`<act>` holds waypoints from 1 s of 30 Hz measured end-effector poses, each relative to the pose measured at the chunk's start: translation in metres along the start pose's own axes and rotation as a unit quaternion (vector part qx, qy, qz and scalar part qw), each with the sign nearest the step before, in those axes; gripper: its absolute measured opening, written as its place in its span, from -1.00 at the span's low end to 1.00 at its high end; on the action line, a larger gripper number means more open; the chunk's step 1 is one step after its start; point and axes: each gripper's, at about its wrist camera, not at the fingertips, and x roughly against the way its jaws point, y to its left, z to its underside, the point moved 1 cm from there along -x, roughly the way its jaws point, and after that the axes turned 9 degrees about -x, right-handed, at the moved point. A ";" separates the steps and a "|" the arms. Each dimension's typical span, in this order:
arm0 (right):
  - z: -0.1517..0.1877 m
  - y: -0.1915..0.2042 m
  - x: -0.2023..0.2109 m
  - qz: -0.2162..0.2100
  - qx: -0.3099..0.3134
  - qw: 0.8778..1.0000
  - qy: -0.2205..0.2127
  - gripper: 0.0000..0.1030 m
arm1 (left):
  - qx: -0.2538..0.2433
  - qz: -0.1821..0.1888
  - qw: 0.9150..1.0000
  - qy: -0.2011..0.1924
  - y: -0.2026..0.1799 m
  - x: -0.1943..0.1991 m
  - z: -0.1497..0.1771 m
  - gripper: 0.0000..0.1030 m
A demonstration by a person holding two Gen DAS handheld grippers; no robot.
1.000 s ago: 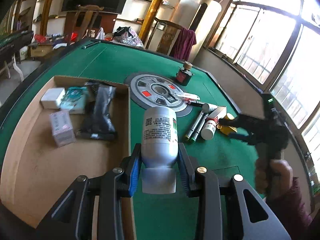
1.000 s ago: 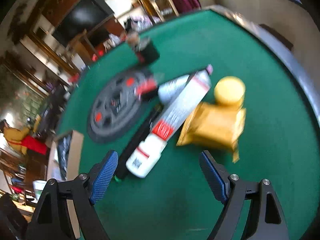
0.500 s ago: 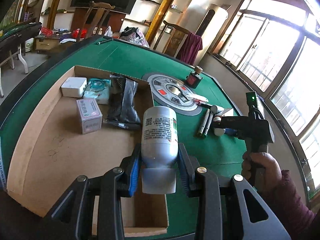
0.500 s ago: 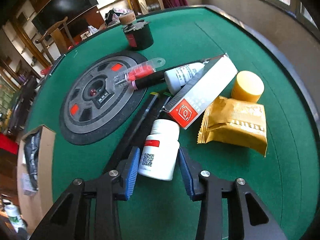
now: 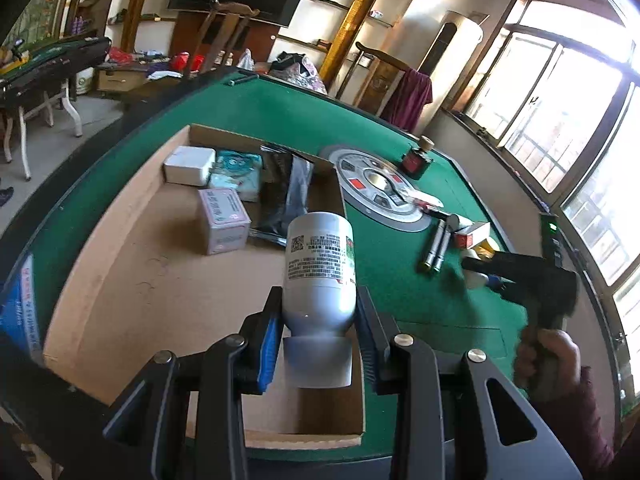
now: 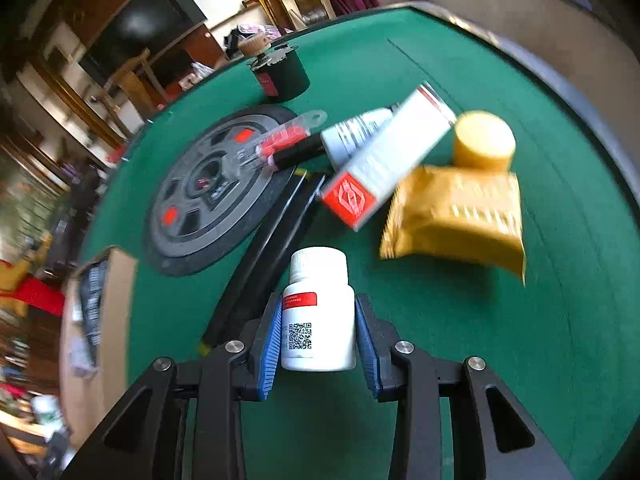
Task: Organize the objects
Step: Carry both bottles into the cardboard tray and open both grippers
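Lying sideways in tongs [image 6: 316, 344]: white bottle [image 6: 318, 320], red label.

right gripper [image 6: 316, 336]: jaws closing, now set around the small white bottle [image 6: 318, 320] | left gripper [image 5: 316, 332]: gray bottle [image 5: 320, 272] carried from beside the cardboard box [image 5: 120, 240] to over it

Both wrist views (close) face table [image 5: 400, 128].

A grey-white bottle [image 5: 320, 272] with a printed label was held cap-end rearward over the cardboard box [image 5: 120, 248]; a small white bottle [image 6: 318, 320] with a red band and QR code pointed its cap forward above the green felt.
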 end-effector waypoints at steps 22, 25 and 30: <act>0.076 0.150 0.009 -0.238 0.085 0.959 0.126 -0.26 | -0.009 -0.124 0.992 0.000 0.114 0.033 -0.033 -0.35; 0.095 0.185 -0.001 -0.248 0.110 0.951 0.150 -0.26 | -0.011 -0.125 0.992 0.011 0.127 0.019 -0.042 -0.35; 0.121 0.226 -0.024 -0.246 0.143 0.942 0.177 -0.26 | -0.042 -0.099 0.994 0.024 0.111 -0.009 -0.053 -0.35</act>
